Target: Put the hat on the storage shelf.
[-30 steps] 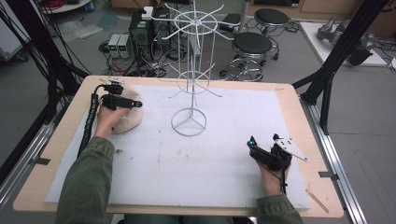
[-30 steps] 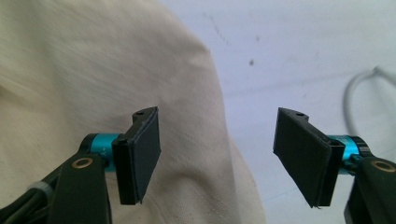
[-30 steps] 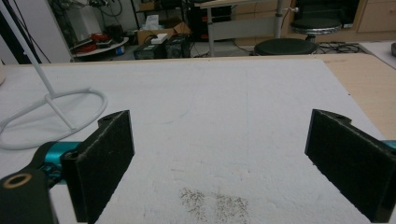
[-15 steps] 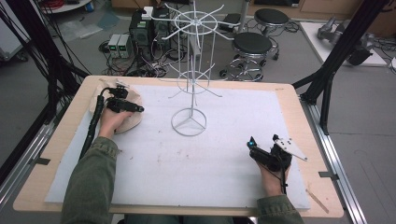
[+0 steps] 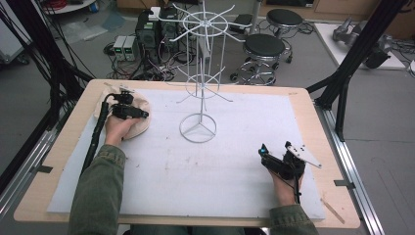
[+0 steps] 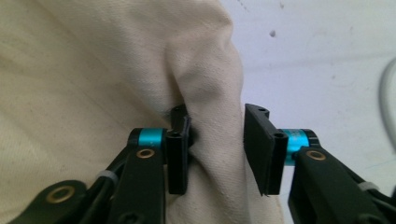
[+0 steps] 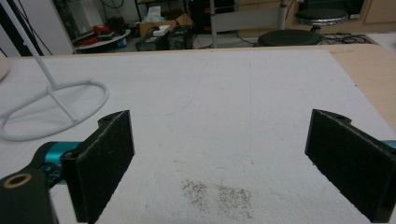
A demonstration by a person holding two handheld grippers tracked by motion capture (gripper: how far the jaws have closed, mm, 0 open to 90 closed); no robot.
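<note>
A cream cloth (image 5: 141, 128) lies bunched at the far left of the table, under the person's left hand. My left gripper (image 5: 145, 115) rests on it, and in the left gripper view the jaws (image 6: 217, 149) pinch a raised fold of the cloth (image 6: 93, 70), creases running out from the left jaw. My right gripper (image 5: 265, 151) sits low at the near right of the white mat (image 5: 235, 161). Its jaws (image 7: 219, 158) stand wide apart with bare mat between them.
A white wire rack (image 5: 200, 73) with radiating arms stands mid-table on a ring base (image 7: 102, 95), between the two hands. A wooden table border (image 5: 313, 122) frames the mat. Stools, cables and electronics sit on the floor beyond the far edge.
The left hand and gripper have shifted slightly over the cloth, which is bunched a little differently. The right gripper has stayed put.
</note>
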